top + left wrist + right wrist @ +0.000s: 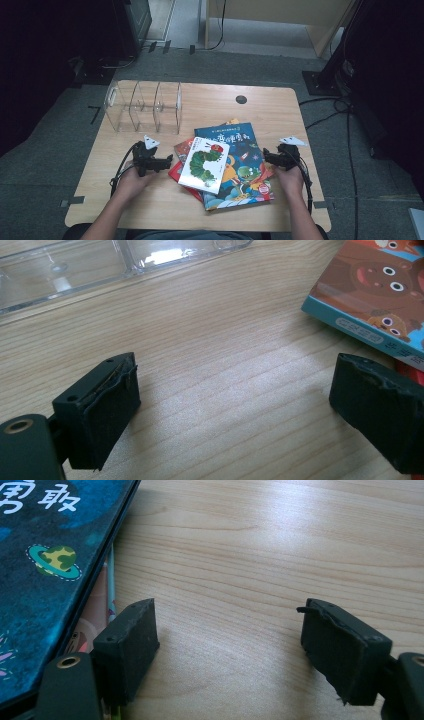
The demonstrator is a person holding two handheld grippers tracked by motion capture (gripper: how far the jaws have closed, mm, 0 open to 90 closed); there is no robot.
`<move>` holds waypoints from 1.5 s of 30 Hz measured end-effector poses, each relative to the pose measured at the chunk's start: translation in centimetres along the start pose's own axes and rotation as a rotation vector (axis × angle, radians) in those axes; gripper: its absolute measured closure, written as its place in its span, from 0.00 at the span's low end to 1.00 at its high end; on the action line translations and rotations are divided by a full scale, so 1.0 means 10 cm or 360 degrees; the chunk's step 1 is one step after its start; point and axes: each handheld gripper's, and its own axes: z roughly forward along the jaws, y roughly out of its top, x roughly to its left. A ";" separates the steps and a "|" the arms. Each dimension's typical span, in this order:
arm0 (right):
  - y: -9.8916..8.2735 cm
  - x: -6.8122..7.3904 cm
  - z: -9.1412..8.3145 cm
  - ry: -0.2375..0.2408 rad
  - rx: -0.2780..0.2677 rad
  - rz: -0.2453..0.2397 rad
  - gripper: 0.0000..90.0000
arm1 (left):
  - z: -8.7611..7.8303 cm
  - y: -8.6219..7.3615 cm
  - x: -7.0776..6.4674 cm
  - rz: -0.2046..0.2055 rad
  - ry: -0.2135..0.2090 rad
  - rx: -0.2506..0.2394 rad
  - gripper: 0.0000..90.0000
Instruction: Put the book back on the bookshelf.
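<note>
Your left hand-held gripper (167,162) and right hand-held gripper (265,156) flank the stack of books (235,165) mid-desk, both with jaws apart and empty. The white caterpillar book (204,164) on top, long axis running near-to-far, probably lies closer to your left.

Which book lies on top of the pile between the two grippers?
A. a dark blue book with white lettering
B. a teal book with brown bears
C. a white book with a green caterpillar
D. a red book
C: in the high view the white caterpillar book overlaps the dark blue book and the red book.
</note>
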 end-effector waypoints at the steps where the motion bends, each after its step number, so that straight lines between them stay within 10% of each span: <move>1: 0.00 0.00 0.00 0.0000 0.0000 0.0000 0.25 | 0.00 0.00 0.00 0.0002 -0.0001 0.0000 0.07; 17: 0.03 -0.01 -0.04 0.0024 0.0058 0.0030 0.32 | -0.06 0.05 0.05 0.0033 -0.0054 0.0076 0.21; 31: 0.23 -0.03 -0.27 0.0094 0.0145 0.0186 0.60 | -0.28 0.19 0.23 -0.0132 -0.0321 0.0218 0.36; 45: 0.30 0.27 -0.48 0.0264 0.0083 0.0095 0.83 | -0.43 0.39 -0.03 -0.0101 -0.0439 0.0194 0.33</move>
